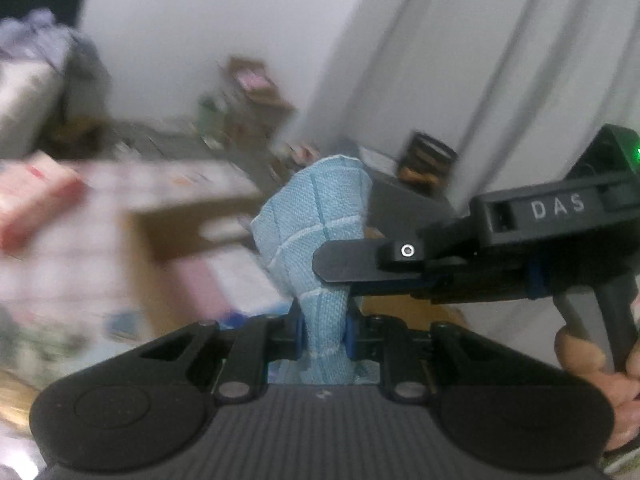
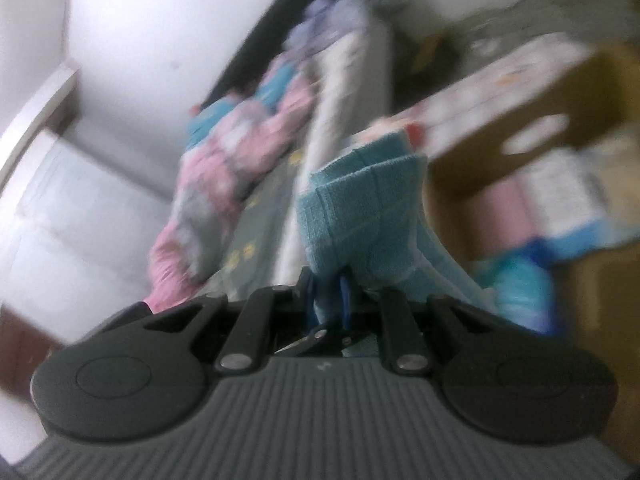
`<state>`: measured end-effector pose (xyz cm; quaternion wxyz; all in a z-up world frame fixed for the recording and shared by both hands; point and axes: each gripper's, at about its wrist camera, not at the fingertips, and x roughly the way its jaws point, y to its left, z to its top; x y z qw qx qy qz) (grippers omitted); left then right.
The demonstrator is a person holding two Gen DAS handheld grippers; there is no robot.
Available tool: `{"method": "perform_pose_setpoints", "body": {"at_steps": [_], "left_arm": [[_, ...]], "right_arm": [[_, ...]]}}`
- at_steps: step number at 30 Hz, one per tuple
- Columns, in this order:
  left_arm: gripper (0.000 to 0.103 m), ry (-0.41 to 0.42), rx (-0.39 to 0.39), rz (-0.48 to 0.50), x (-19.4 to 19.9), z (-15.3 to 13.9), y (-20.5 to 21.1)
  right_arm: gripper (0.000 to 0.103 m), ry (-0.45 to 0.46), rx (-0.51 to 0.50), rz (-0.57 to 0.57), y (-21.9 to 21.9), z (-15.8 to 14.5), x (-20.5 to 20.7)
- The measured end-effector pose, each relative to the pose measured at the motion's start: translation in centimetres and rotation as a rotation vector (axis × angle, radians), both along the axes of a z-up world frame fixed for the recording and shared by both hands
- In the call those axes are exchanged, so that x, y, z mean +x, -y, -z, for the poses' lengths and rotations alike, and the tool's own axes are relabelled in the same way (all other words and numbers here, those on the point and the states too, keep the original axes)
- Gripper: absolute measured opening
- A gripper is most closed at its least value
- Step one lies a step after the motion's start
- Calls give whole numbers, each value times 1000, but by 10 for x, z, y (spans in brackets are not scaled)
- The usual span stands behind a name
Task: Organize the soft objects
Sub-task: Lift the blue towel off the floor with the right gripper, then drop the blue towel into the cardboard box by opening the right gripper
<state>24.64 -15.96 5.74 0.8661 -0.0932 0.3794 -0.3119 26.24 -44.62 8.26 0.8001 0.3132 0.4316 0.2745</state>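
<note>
Blurred cluttered room crowds both grippers (image 1: 324, 336) (image 2: 328, 296) pinching blue towel (image 1: 316, 220).

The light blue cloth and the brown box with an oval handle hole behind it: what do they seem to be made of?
The light blue cloth looks like woven cotton or microfibre with a matte finish: a fine weave texture, stitched grid lines and soft folds show. The brown box with an oval handle hole is probably plain cardboard, judging by its dull tan surface and cut-out handle, though blur leaves this uncertain.
</note>
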Motion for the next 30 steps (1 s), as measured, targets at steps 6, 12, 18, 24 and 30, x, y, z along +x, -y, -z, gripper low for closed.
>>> {"method": "perform_pose_setpoints", "body": {"at_steps": [6,12,18,24,30], "left_arm": [[48,-108,84,96,10,44,77],[49,-147,135,17,10,64,58],[50,-90,121,-115,17,39,8],[54,-39,94,-165,4,10,-27],[69,42,108,-202,-29,-6,-61]], "right_arm": [[11,-74,-170,123,60,28,-2],[10,-210,-270,143,73,91,33],[10,-235,-301,66,31,122,69],[13,-183,-331,58,17,107,75],[24,-244,-394,87,41,105,52]]}}
